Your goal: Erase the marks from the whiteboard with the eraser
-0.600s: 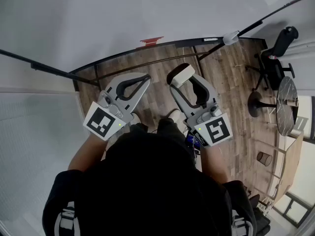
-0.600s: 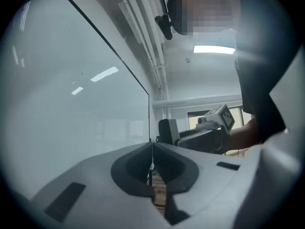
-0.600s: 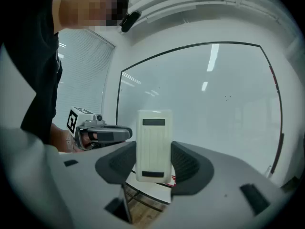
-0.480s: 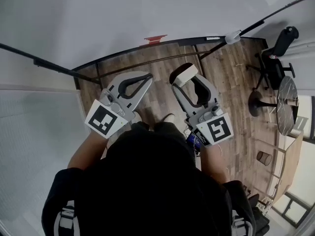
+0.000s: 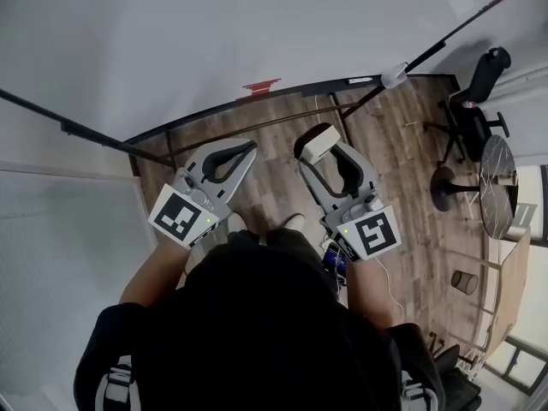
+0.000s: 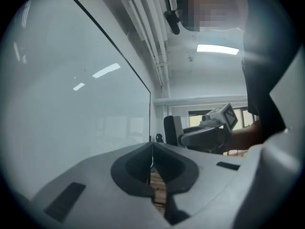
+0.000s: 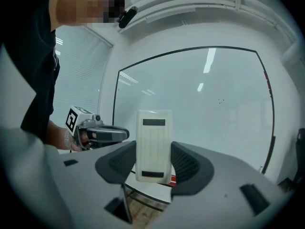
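Head view: large white whiteboard (image 5: 257,24) with a black frame, above a brown wood-plank floor (image 5: 402,161).
Black office chair (image 5: 475,101) stands well apart at right. Grey left gripper (image 5: 250,147): jaws pressed together, nothing between them. Grey right gripper (image 5: 318,146): jaws clamped on the cream rectangular eraser (image 7: 153,144), held upright in front of the board. Small red patch (image 5: 259,86) sits at the board's lower edge; faint dark specks (image 7: 220,100) show on its surface.

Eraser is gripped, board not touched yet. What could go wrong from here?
The eraser sticks up well past the right gripper, clamped only by its lower half; pressing on the whiteboard could lever it loose. The marks are tiny faint specks, easy to miss.
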Action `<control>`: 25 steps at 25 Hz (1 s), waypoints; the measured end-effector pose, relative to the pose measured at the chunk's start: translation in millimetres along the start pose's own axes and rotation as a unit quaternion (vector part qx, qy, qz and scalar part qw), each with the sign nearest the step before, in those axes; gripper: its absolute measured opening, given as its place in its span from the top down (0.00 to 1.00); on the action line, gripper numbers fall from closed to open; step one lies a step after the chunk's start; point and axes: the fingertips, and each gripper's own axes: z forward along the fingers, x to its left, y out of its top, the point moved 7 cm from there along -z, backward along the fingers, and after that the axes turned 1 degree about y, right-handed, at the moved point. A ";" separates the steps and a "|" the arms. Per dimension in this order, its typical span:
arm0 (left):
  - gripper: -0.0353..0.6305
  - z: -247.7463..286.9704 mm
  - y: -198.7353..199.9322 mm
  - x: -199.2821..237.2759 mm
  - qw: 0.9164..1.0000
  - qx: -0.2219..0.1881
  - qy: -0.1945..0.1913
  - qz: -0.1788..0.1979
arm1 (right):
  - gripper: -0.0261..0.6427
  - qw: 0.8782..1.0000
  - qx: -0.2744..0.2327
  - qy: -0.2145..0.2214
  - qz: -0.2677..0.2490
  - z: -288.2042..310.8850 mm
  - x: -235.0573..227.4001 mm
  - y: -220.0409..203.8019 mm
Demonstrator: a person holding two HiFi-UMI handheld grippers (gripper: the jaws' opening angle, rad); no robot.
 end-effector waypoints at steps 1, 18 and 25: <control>0.94 7.9 2.2 -2.5 1.000 -0.005 0.000 0.000 | 0.62 1.000 0.012 -0.005 -0.007 -4.6 -6.6 -2.2; 0.94 159.0 36.6 -63.0 0.997 -0.006 0.072 0.014 | 0.62 0.999 0.010 0.034 -0.016 -74.3 -153.6 -7.2; 0.94 177.9 37.3 -39.9 0.997 -0.003 0.076 0.012 | 0.62 0.999 0.001 0.036 -0.009 -42.0 -178.3 -1.9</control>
